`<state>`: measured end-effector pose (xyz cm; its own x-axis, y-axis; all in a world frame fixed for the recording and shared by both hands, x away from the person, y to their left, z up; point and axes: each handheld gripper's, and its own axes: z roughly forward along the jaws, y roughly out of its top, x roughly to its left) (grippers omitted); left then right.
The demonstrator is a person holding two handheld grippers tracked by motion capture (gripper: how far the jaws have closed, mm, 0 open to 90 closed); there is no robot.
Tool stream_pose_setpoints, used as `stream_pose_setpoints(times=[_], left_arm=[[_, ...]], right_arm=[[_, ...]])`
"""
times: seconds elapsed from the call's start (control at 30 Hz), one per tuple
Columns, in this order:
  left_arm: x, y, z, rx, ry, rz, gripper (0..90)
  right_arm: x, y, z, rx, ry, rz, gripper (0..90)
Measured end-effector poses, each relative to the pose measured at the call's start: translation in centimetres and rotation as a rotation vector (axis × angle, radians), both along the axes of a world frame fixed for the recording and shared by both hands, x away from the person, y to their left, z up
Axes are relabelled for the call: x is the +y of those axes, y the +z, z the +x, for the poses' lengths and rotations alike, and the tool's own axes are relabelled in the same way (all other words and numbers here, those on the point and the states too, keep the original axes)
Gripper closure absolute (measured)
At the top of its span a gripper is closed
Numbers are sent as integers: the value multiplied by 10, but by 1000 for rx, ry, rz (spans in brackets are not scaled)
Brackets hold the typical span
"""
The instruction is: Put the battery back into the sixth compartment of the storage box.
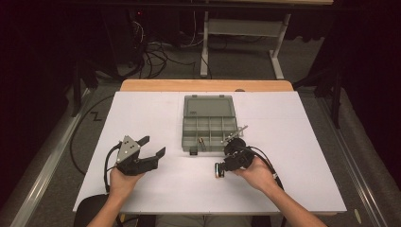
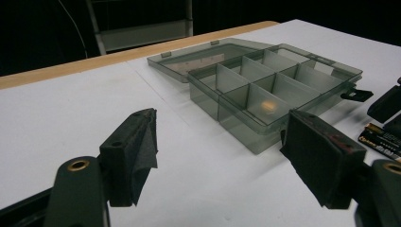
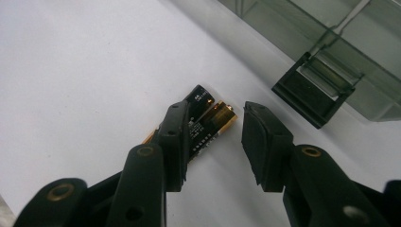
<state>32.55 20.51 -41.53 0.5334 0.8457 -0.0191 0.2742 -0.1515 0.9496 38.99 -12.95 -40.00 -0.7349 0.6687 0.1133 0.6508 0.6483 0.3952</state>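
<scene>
I hold my right hand-held gripper [image 3: 213,142], jaws spread, around two black-and-gold cylindrical batteries [image 3: 208,120] on the white table [image 1: 156,189] near its front edge, ready to pinch them for the open smoky-grey plastic compartment box [image 1: 209,124], while my left hand-held gripper [image 1: 153,146] waits spread and empty.

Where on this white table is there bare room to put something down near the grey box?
Bare table lies left of the open grey plastic compartment box, behind the left tongs, and right of the box toward the table's far right edge. It is crowded at the box's front right corner, where the right tongs stand over two black-and-gold batteries.
</scene>
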Motion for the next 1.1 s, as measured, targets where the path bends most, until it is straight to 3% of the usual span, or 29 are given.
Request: stream_pose_setpoints(times=[0.8, 1.1], left_arm=[[1, 0, -1, -4, 3, -2, 272], [1, 1, -1, -7, 2, -4, 272]], right_arm=[[0, -1, 4, 22, -9, -23, 690], [-1, -5, 5, 37, -5, -57, 724]])
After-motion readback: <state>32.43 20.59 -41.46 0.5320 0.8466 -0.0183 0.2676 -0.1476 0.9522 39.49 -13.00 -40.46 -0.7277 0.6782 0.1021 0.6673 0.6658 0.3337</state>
